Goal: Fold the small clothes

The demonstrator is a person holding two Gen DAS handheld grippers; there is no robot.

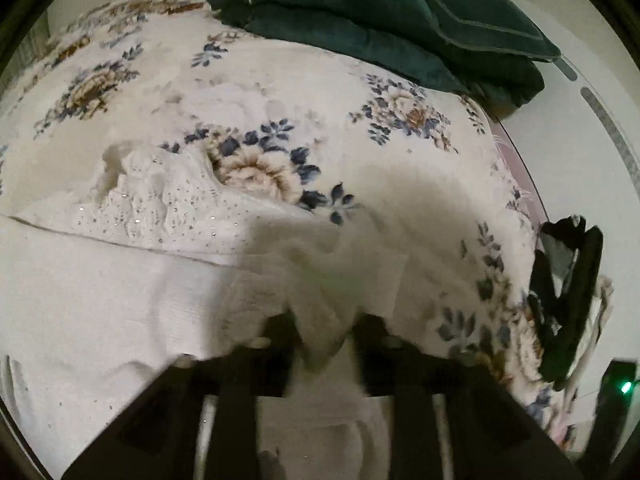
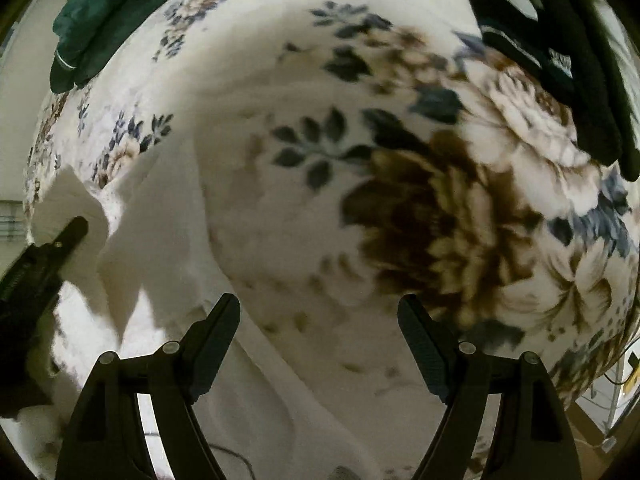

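A small white knit garment (image 1: 132,276) with tiny sparkles lies on the floral blanket (image 1: 280,92). My left gripper (image 1: 326,328) is shut on a fold of the white garment, which bunches between its fingers. In the right wrist view the white garment (image 2: 132,232) lies at the left, and my left gripper's finger (image 2: 70,232) pokes into it. My right gripper (image 2: 320,312) is open and empty, just above the blanket (image 2: 400,200), right of the garment.
A folded dark green blanket (image 1: 380,20) lies at the far end of the bed, and shows too in the right wrist view (image 2: 100,12). Dark clothing (image 1: 568,296) lies at the bed's right edge, also seen from the right wrist (image 2: 560,60).
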